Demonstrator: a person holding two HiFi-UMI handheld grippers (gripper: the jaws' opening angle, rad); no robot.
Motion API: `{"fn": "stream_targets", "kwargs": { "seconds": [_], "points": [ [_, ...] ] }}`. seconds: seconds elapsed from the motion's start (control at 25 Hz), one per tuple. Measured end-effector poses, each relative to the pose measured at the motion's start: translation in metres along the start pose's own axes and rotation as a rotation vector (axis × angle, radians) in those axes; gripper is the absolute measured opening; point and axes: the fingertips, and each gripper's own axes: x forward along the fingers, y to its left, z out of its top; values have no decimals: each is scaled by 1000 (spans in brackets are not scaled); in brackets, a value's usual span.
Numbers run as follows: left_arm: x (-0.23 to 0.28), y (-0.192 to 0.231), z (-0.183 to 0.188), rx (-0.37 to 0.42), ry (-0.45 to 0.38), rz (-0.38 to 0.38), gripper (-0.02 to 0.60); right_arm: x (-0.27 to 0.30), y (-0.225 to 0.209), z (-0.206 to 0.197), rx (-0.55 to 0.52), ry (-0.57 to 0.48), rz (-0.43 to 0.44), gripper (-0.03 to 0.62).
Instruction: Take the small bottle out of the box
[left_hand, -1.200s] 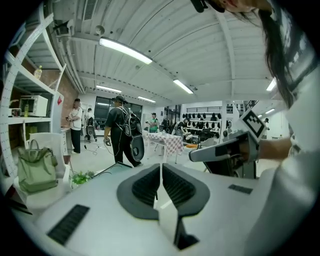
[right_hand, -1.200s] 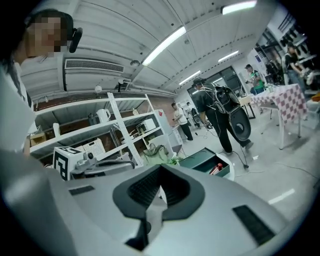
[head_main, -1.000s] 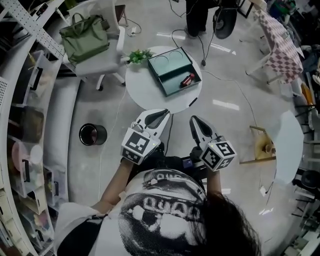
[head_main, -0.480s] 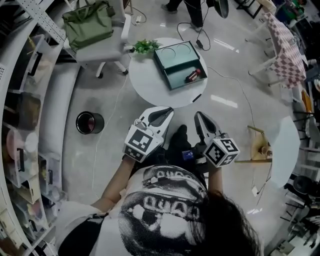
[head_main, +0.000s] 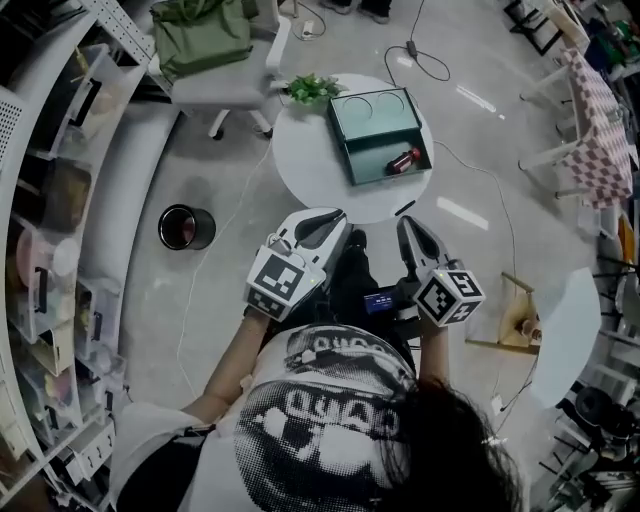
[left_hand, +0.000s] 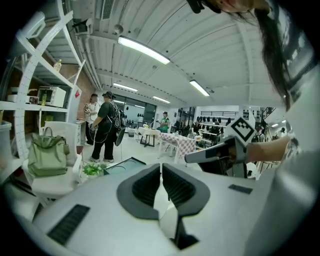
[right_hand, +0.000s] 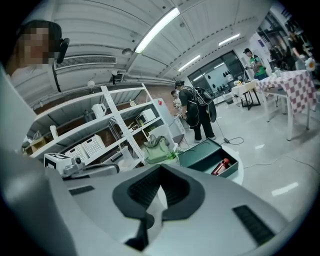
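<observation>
A small red bottle (head_main: 405, 160) lies on its side in the near right corner of an open dark green box (head_main: 372, 150) on a round white table (head_main: 310, 165). In the right gripper view the bottle (right_hand: 221, 166) shows inside the box (right_hand: 200, 156), well ahead of the jaws. My left gripper (head_main: 333, 217) hovers at the table's near edge, shut and empty. My right gripper (head_main: 407, 226) is level with it to the right, short of the table, also shut with nothing in it. Both grippers (left_hand: 161, 168) (right_hand: 159, 172) show their pads pressed together.
A small green plant (head_main: 313, 88) stands at the table's far left edge, and a dark pen (head_main: 405, 208) lies near its front right edge. Behind the table is a white chair (head_main: 235, 85) with a green bag (head_main: 205, 35). A black bin (head_main: 186, 227) stands on the floor at the left. People stand far off.
The table with the box has shifted right and come nearer in the head view. Both grippers now sit closer to its near edge. Their jaws stay shut.
</observation>
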Motion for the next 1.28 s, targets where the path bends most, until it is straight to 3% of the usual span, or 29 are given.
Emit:
{"fn": "stream_targets", "kwargs": {
  "seconds": [0.24,0.64,1.04,1.28],
  "points": [
    [50,17,14,-11,9,48,21,28,-52,27,-41,47,41,-6],
    [137,40,40,-25,4,155,21,90,-150,60,-275,230,125,-2],
    [147,68,36,-92,20,349,21,164,-181,15,-724,573,415,20],
    [145,69,31,-123,7,411,21,182,-195,-21,-971,756,600,89]
  ]
}}
